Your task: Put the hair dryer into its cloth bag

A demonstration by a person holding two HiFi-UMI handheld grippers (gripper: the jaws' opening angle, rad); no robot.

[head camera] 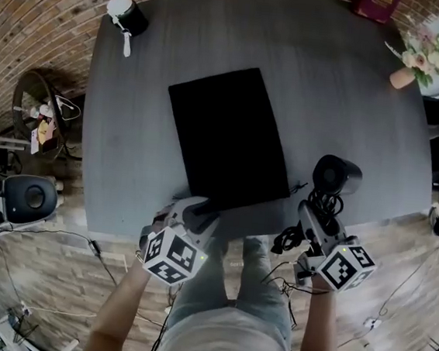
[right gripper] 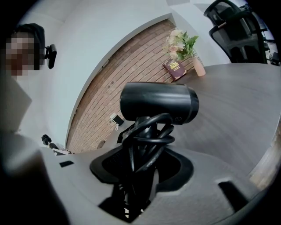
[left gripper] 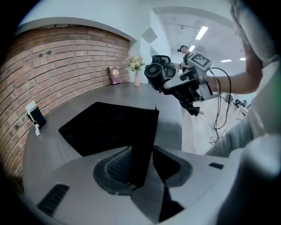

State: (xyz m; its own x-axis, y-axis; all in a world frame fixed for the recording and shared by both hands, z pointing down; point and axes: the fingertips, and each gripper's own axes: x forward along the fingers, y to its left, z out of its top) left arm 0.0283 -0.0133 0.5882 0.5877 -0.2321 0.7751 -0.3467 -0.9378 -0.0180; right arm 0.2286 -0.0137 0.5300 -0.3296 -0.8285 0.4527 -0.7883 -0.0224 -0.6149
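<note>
The black cloth bag (head camera: 231,137) lies flat in the middle of the grey table (head camera: 354,84). My left gripper (head camera: 200,208) is at the bag's near edge. In the left gripper view a fold of the bag (left gripper: 109,127) stands up between the jaws of my left gripper (left gripper: 144,163); it leans on the left pad (left gripper: 117,165) with a gap to the other pad, so the jaws are open. My right gripper (head camera: 315,208) is shut on the handle of the black hair dryer (head camera: 336,175), whose cord is wound round the handle. The hair dryer (right gripper: 158,101) is held above the table's near right edge by that gripper (right gripper: 147,162).
A small white and black device (head camera: 126,14) stands at the table's far left corner. A vase of flowers (head camera: 418,63) and a red book (head camera: 375,4) are at the far right. The dryer's loose cable (head camera: 287,240) hangs over the near edge. A chair (head camera: 28,197) stands left of the table.
</note>
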